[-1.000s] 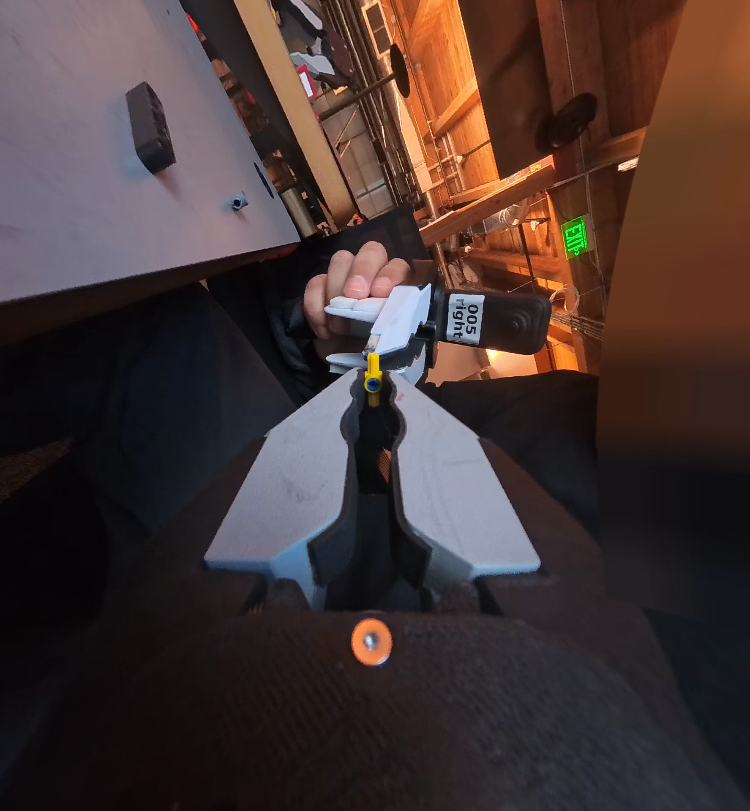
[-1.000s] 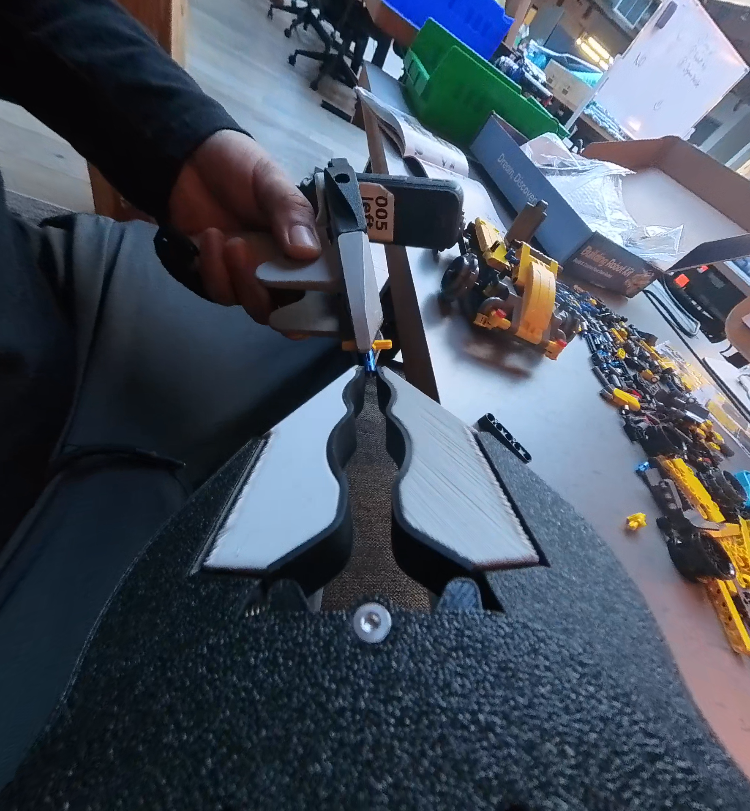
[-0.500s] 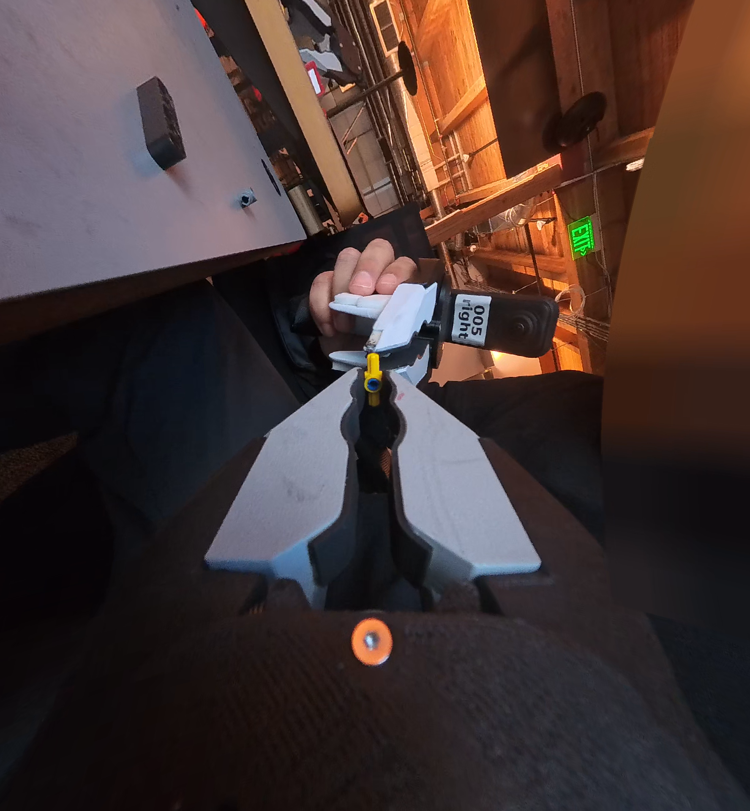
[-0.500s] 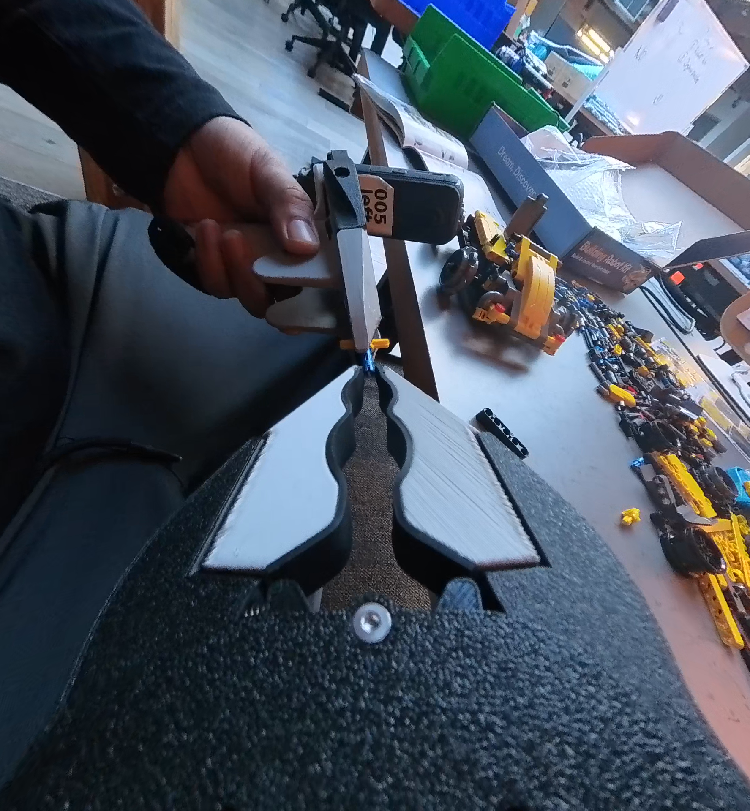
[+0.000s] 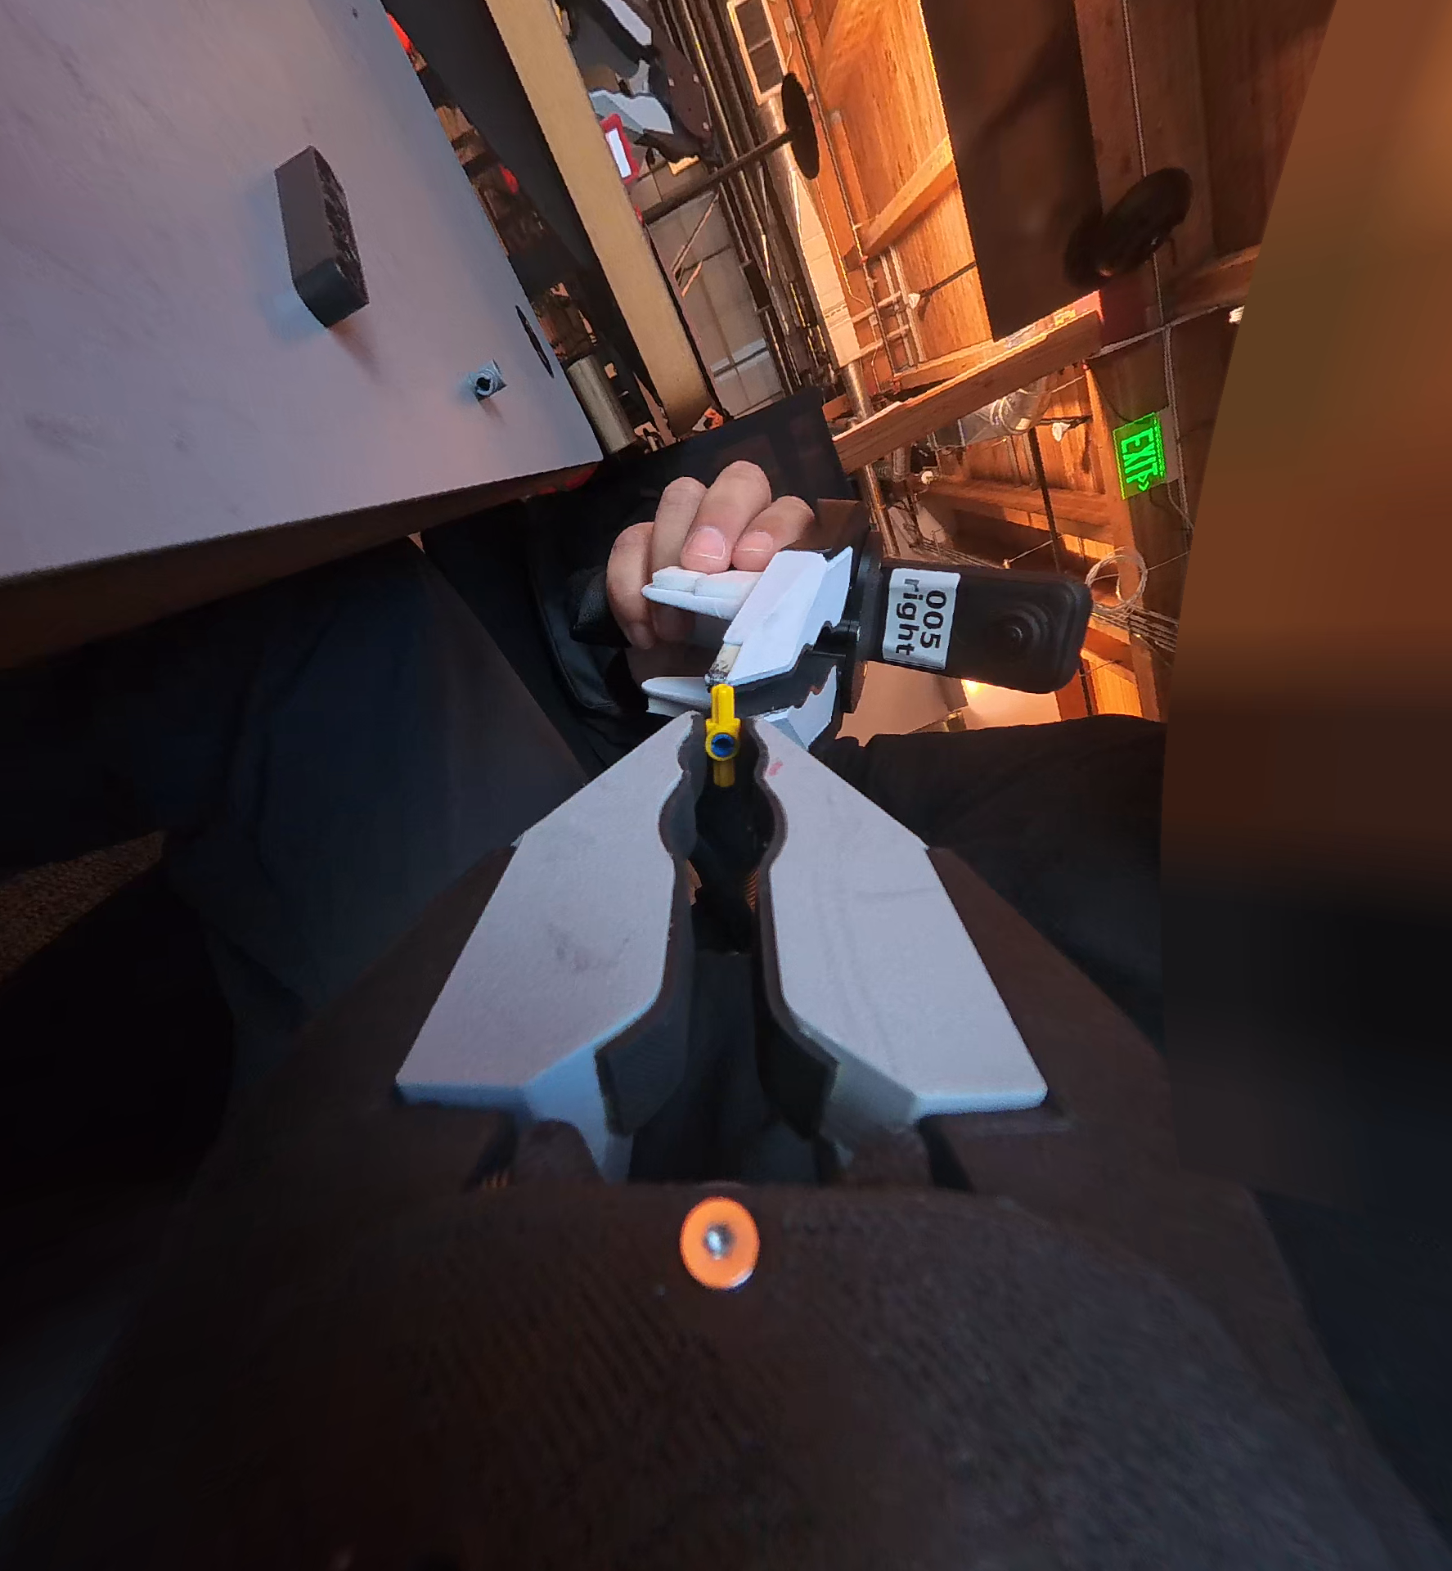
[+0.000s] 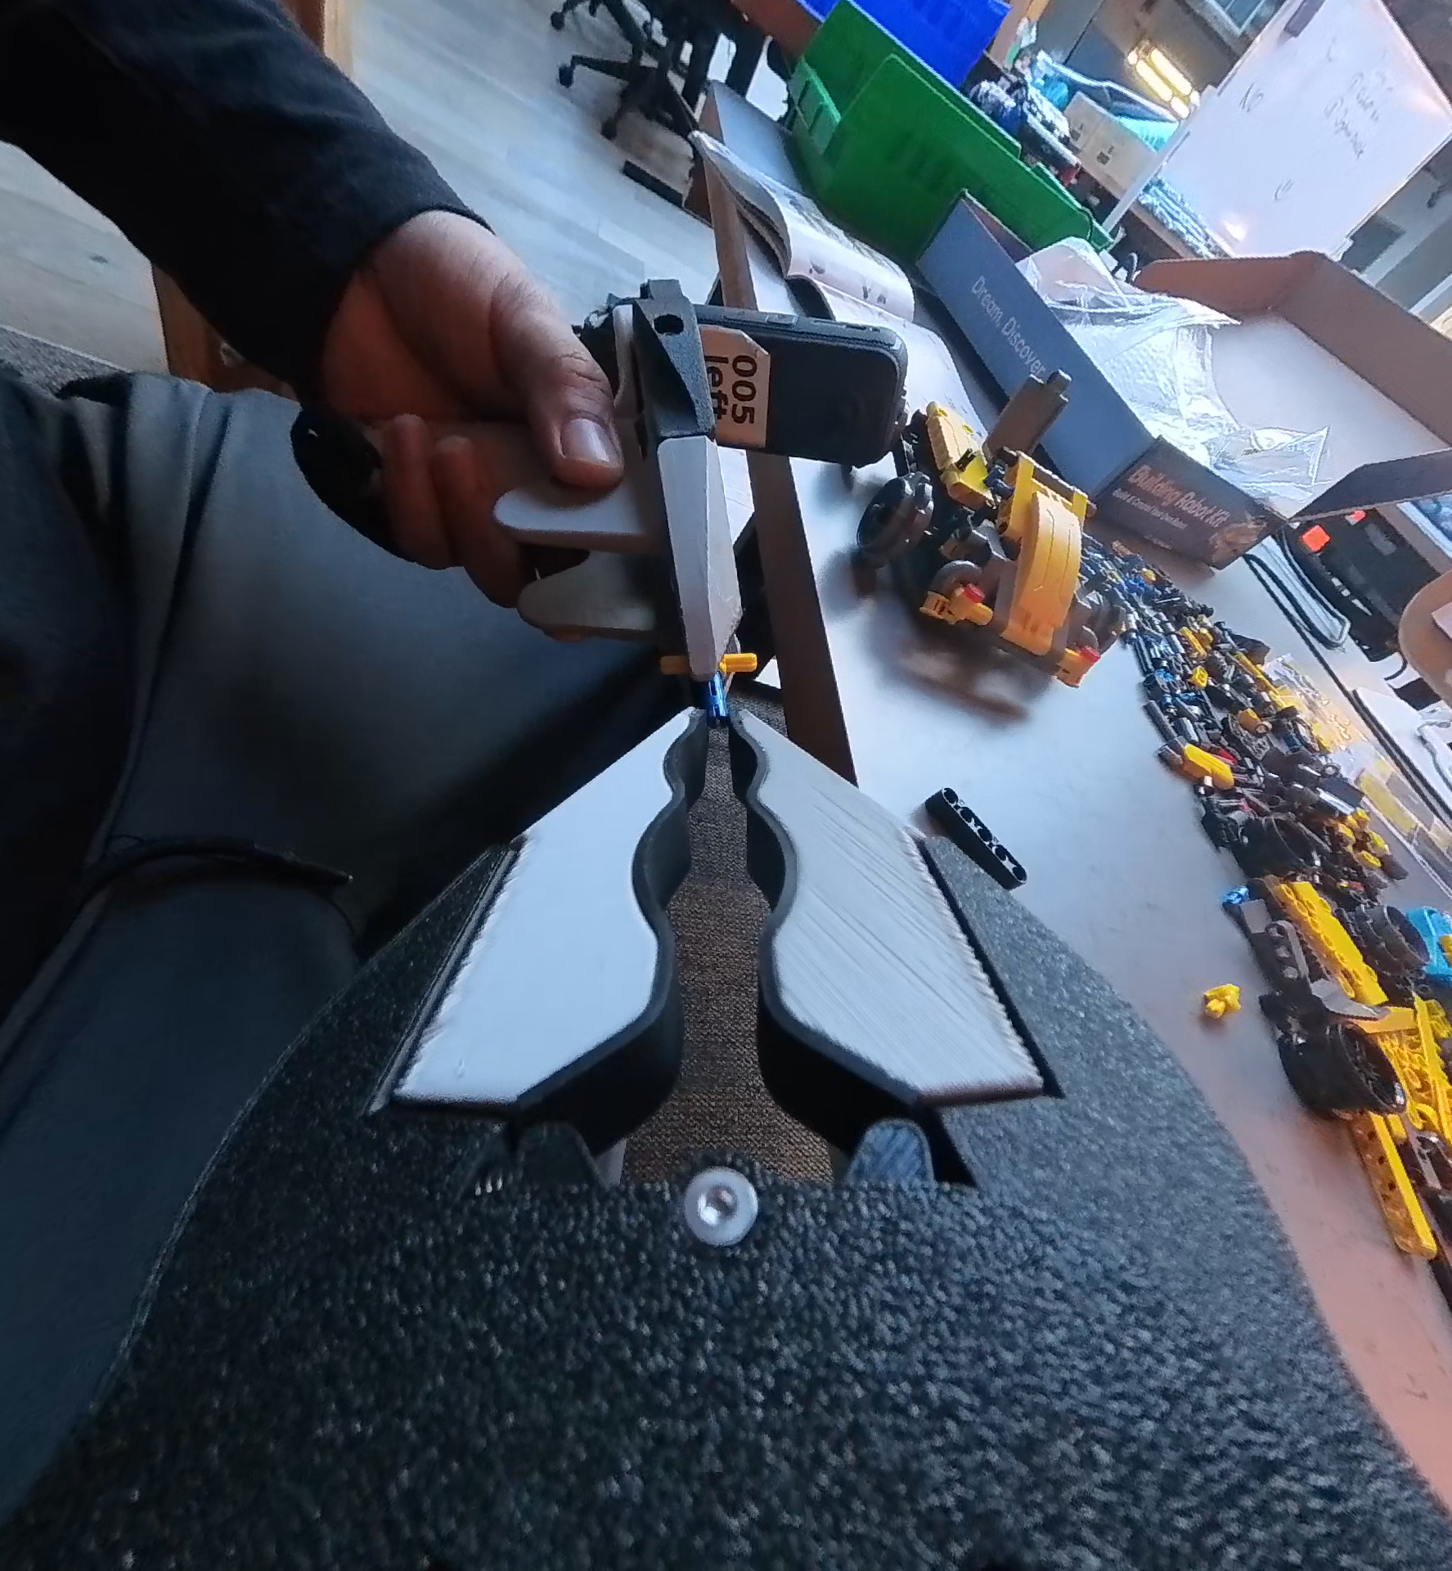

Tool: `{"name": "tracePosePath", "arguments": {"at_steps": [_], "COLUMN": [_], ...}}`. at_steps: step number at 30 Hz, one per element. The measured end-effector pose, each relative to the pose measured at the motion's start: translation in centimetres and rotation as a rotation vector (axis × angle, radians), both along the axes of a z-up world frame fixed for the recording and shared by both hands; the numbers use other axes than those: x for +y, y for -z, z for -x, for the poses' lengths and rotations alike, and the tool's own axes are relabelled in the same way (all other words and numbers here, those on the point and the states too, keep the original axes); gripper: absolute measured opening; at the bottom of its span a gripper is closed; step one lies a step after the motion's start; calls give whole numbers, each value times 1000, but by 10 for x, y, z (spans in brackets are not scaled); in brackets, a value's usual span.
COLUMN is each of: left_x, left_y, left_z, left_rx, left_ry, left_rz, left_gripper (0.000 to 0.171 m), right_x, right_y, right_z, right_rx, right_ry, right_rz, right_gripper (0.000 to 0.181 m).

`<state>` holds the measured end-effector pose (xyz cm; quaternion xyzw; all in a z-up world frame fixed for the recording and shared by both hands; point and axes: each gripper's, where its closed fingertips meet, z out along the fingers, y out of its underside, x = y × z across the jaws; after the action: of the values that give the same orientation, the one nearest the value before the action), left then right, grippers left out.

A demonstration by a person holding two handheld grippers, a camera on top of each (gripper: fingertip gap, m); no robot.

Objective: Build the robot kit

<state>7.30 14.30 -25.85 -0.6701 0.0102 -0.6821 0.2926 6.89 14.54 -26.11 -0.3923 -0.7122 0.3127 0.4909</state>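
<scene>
In the left wrist view my left gripper [image 5: 720, 733] is shut on a small yellow connector [image 5: 720, 746] with a blue pin end showing in its hole. The right gripper [image 5: 718, 680], held by a hand [image 5: 688, 544], meets it tip to tip from beyond. In the right wrist view my right gripper [image 6: 715, 723] is shut on a short blue pin [image 6: 714, 701]. The pin runs up into the yellow connector [image 6: 709, 663], which the left gripper [image 6: 701, 655] pinches. Both grippers are held over the person's lap, beside the table edge.
The table [image 6: 1071, 850] to the right holds a yellow toy vehicle [image 6: 1003, 544], a long heap of loose yellow and black parts [image 6: 1300, 808], a black beam [image 6: 977, 837], boxes and green bins [image 6: 901, 144]. The table's underside [image 5: 153, 340] lies left of the left gripper. Left and right tips are no more than a few centimetres apart.
Both grippers stay tip to tip on the yellow connector and blue pin. The pair has shifted only slightly; neither jaw has opened.
</scene>
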Motion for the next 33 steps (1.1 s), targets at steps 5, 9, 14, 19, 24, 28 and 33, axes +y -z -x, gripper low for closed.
{"name": "tracePosePath", "arguments": {"at_steps": [5,9,14,19,24,28,33], "left_x": [-1,-1,-2,-1,-3,-2,1], "left_y": [1,3,8,9,12,11,13], "left_z": [-1,-3,-3,-2,-2,-1,1], "left_rx": [12,20,52,51,62,61,68], "left_ry": [3,7,6,2,8,0,-17], "left_rz": [1,3,8,17,23,23,27], "left_gripper": [4,4,4,4,4,4,4], "right_x": [-1,-2,-3,-3,-5,-3,0], "right_y": [2,3,9,11,15,14,15], "right_z": [-1,-2,-3,-2,-3,-1,2], "right_rx": [-11,-29,-82,-105,-132,-127,-102], "right_ry": [-8,-19,-21,-7,-17,-7,5], "right_rz": [-14,-19,-13,12,29,45,113], "right_gripper": [3,3,2,2,2,2,2]}}
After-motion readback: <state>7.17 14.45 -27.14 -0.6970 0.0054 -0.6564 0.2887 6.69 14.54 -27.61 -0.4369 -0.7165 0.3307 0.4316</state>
